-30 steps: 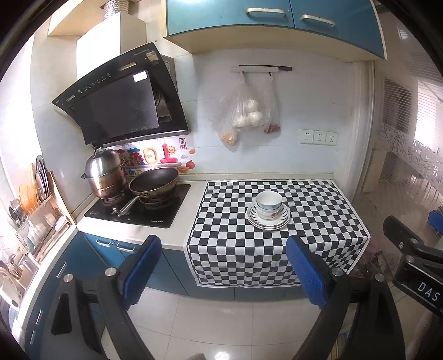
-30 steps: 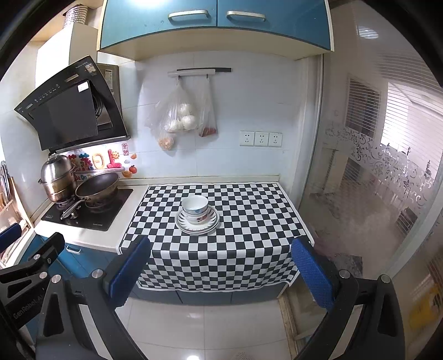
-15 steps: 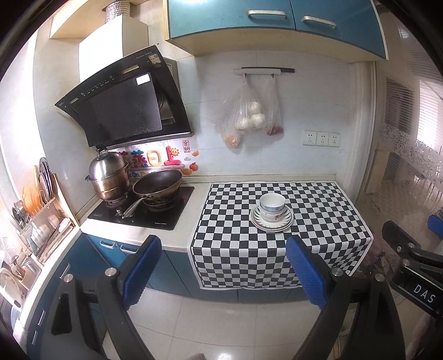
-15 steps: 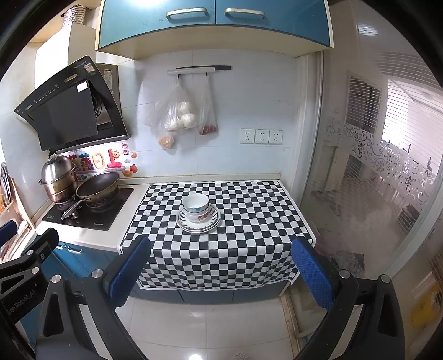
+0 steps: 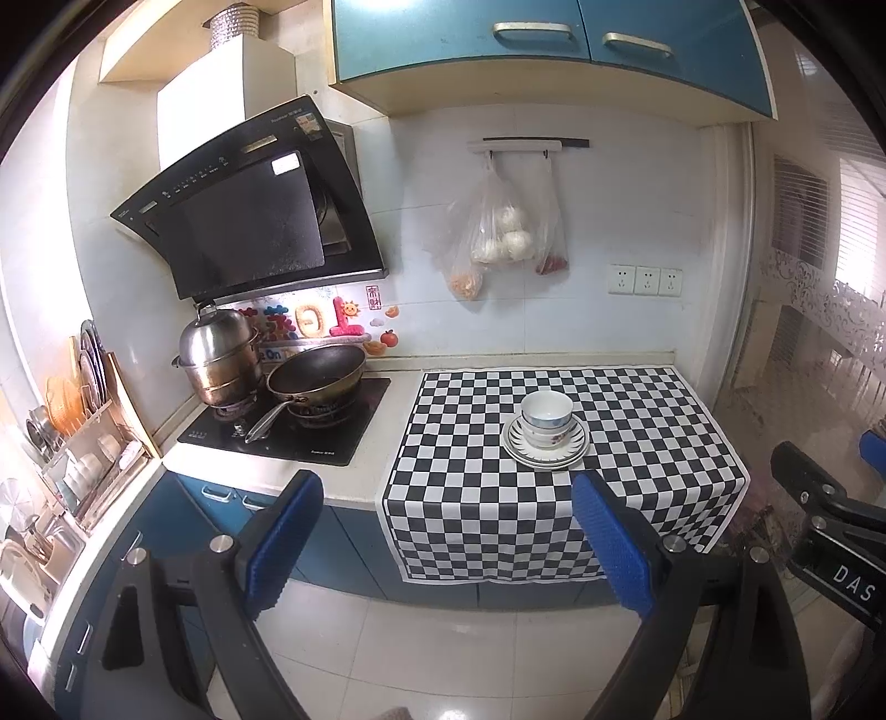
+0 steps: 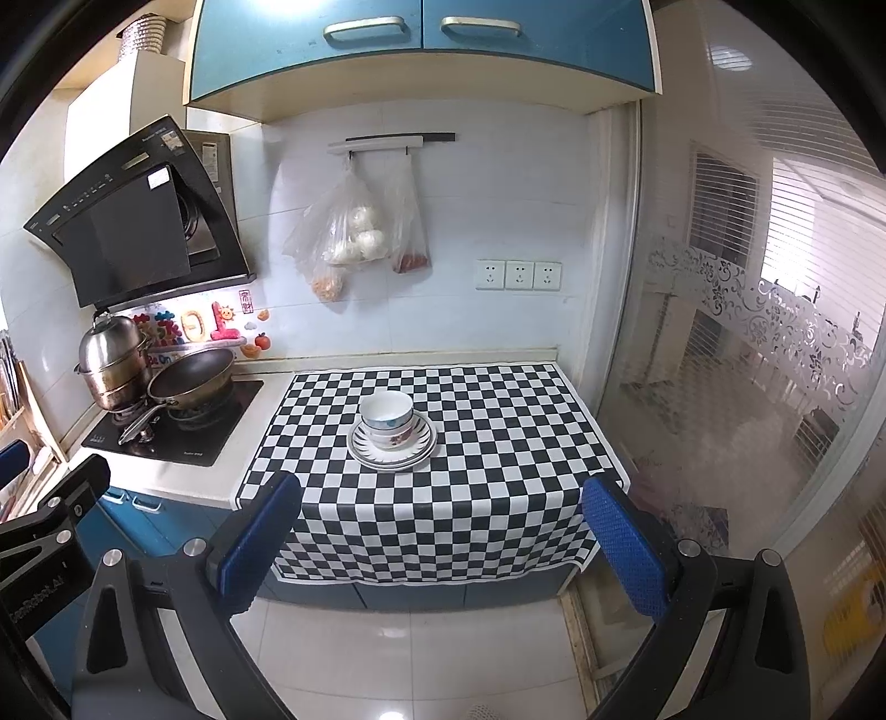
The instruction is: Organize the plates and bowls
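Observation:
Stacked white bowls [image 5: 545, 418] [image 6: 386, 416] sit on stacked patterned plates [image 5: 570, 451] [image 6: 421, 446] in the middle of a black-and-white checkered cloth [image 5: 653, 432] [image 6: 498, 443] on the counter. My left gripper [image 5: 448, 531] is open and empty, held back from the counter above the floor. My right gripper [image 6: 440, 531] is also open and empty, likewise well short of the counter edge. The right gripper's body shows at the right edge of the left wrist view [image 5: 830, 526].
A hob [image 5: 288, 426] with a steel pot [image 5: 219, 354] and a wok [image 5: 315, 374] lies left of the cloth. A dish rack [image 5: 83, 421] with plates stands far left. Plastic bags [image 5: 498, 238] hang on the wall. Blue cabinets [image 6: 421, 39] hang overhead. A glass partition [image 6: 747, 332] is on the right.
Both views have shifted slightly, so the counter and dish stack sit a little further right and up in frame. Both grippers remain open and empty.

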### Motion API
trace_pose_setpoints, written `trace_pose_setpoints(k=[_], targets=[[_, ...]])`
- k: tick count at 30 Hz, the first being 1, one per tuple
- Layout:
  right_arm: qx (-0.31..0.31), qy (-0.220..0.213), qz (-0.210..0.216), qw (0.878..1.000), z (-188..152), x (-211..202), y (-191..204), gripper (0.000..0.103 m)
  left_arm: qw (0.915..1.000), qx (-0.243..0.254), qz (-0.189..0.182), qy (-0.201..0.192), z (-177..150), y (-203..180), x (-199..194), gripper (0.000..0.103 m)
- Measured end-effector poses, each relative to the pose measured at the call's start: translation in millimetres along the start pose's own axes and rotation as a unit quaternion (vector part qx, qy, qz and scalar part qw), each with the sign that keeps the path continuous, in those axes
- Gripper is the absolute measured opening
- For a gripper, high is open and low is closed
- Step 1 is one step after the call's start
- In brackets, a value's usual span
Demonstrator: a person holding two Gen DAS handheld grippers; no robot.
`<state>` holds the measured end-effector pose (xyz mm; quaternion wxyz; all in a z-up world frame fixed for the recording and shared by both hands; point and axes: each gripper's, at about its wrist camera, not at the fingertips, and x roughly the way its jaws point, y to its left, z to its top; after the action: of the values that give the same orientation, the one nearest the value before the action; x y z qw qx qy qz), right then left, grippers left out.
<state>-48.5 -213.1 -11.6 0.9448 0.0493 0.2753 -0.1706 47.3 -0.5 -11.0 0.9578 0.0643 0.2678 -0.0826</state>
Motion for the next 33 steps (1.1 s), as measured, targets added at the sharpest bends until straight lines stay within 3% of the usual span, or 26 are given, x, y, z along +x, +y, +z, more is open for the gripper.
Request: trace_pose_setpoints(k=[33], targets=[[-0.006,0.005,0.001,1.0,-2,7,19,0.103,1.0,-0.003,0.007,-0.001,-1,13,9,0.092]])
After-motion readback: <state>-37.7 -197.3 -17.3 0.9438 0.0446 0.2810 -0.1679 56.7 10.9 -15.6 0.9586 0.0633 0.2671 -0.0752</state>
